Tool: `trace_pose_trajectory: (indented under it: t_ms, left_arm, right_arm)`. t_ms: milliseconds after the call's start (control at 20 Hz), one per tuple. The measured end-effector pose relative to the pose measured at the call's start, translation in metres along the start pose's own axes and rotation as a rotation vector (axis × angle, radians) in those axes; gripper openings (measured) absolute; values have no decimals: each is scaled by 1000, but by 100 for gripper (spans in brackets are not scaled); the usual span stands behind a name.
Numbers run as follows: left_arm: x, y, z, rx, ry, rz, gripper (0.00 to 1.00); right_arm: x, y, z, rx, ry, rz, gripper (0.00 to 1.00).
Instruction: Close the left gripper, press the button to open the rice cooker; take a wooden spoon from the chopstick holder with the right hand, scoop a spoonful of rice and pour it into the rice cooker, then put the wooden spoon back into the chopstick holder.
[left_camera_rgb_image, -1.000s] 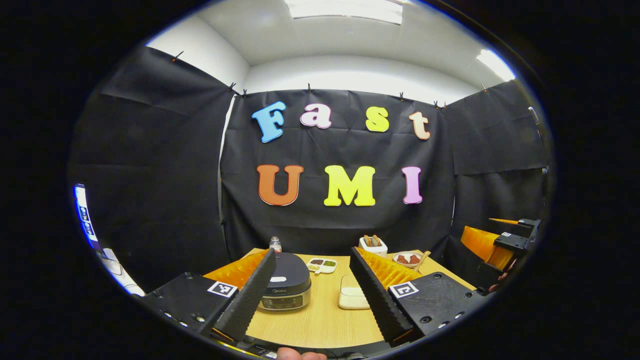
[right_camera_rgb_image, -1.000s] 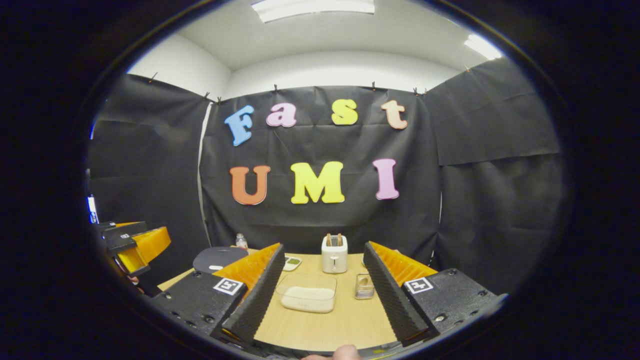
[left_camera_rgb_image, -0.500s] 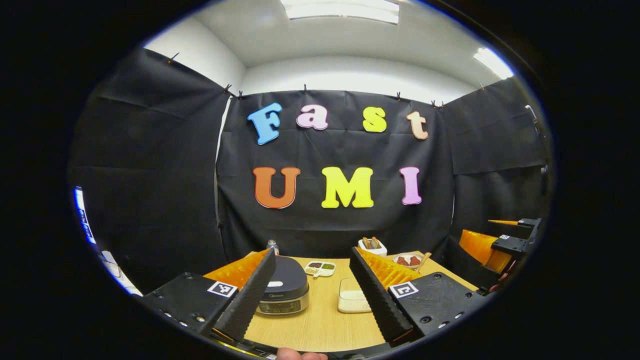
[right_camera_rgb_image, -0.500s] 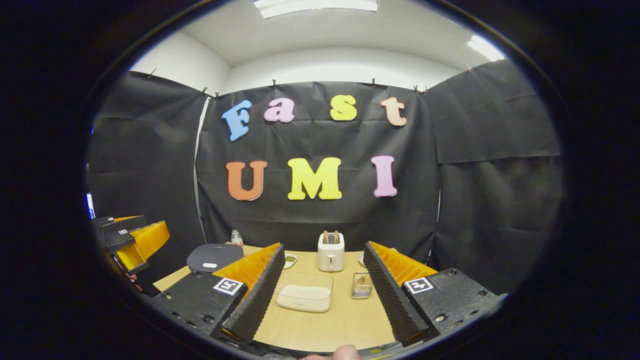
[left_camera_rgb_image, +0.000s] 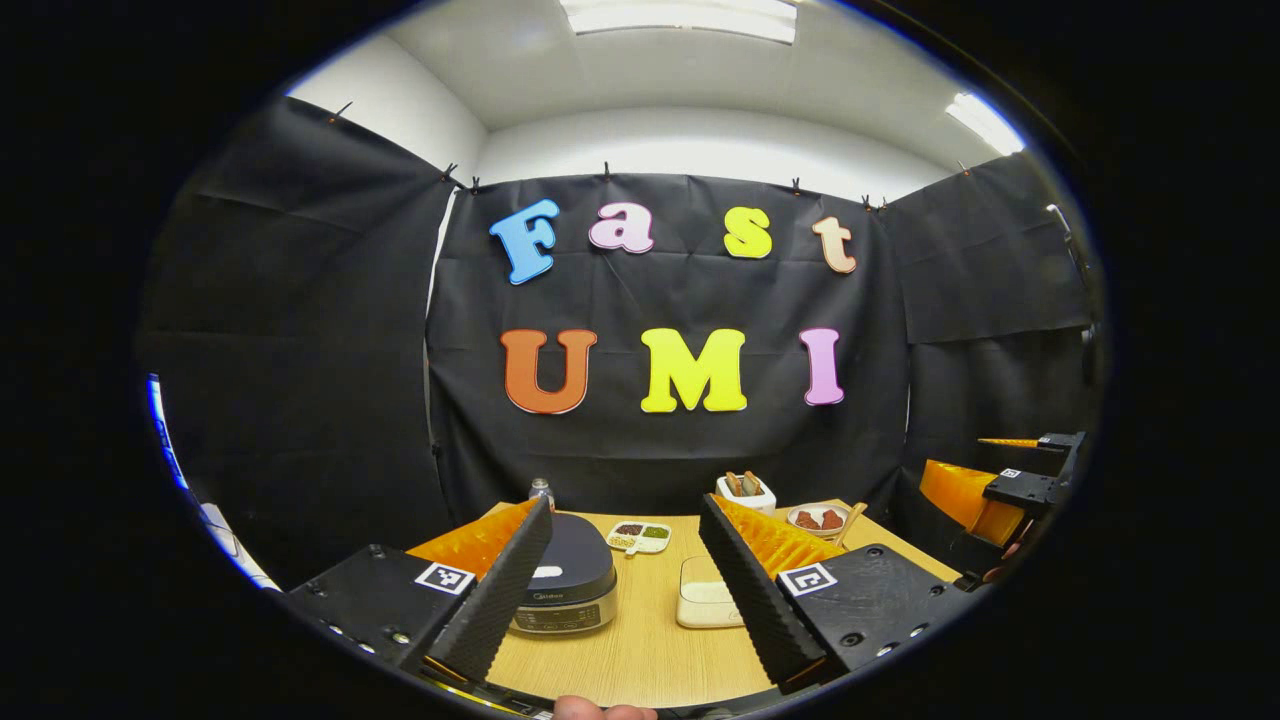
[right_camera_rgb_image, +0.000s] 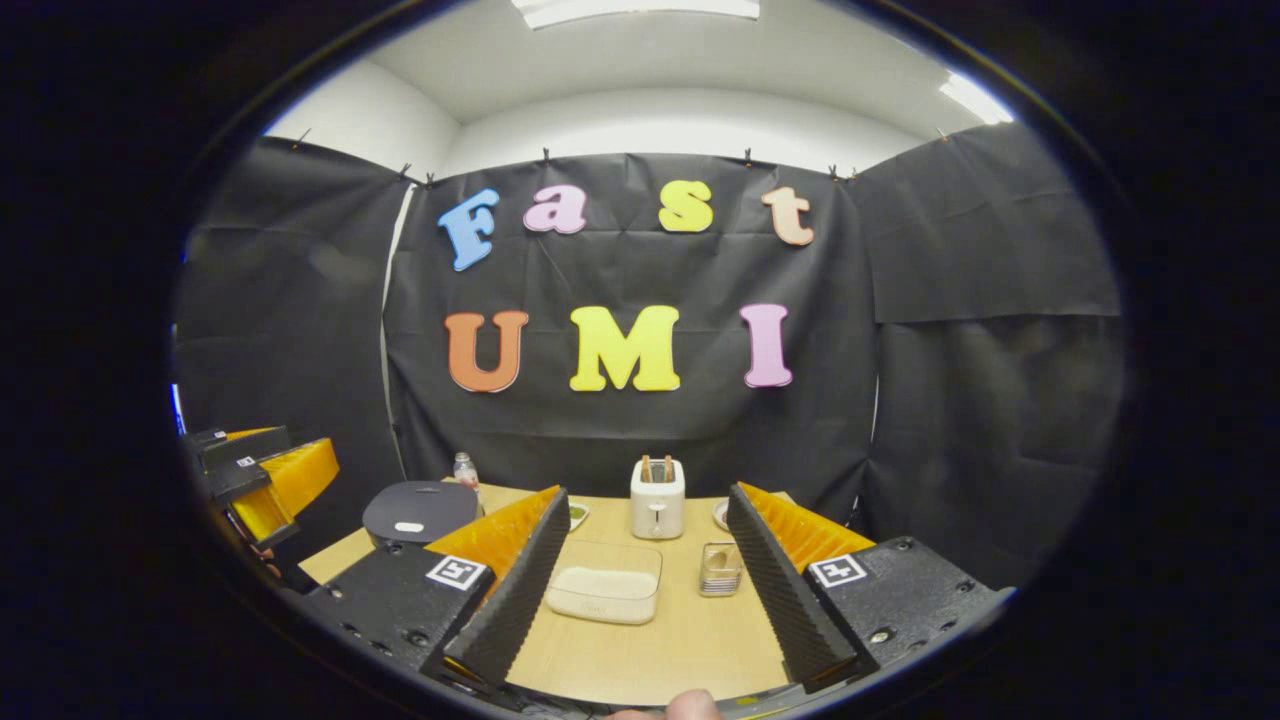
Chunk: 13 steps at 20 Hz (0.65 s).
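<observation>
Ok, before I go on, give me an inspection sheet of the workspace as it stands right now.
Surface: wooden table, bare in front.
Job's things: rice cooker, lid shut; clear rice container with rice inside, between the right gripper's fingers in its view; chopstick holder beside it, contents too small to tell.
Clutter: toaster at the back, divided dish, plate of reddish food, small bottle.
Grippers: left gripper open, above the table, aimed between cooker and container; right gripper open, holding nothing.
Cables: nothing seen.
Surroundings: black cloth booth walls, ceiling lights on.
</observation>
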<state>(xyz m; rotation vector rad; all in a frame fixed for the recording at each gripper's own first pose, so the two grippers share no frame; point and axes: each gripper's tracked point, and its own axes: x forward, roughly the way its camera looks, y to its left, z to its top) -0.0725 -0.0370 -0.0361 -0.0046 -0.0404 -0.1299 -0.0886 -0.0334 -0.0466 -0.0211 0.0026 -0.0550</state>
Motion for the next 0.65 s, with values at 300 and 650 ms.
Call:
trace_pose_trajectory:
  t_ms: [300,650]
  left_arm:
    - [6,1,0,16,-3,5,95]
    - [9,-1,3,21,-2,-1,95]
  right_arm:
    - [4,-1,0,-2,6,-6,100]
    - [6,-3,-1,2,9,-8,100]
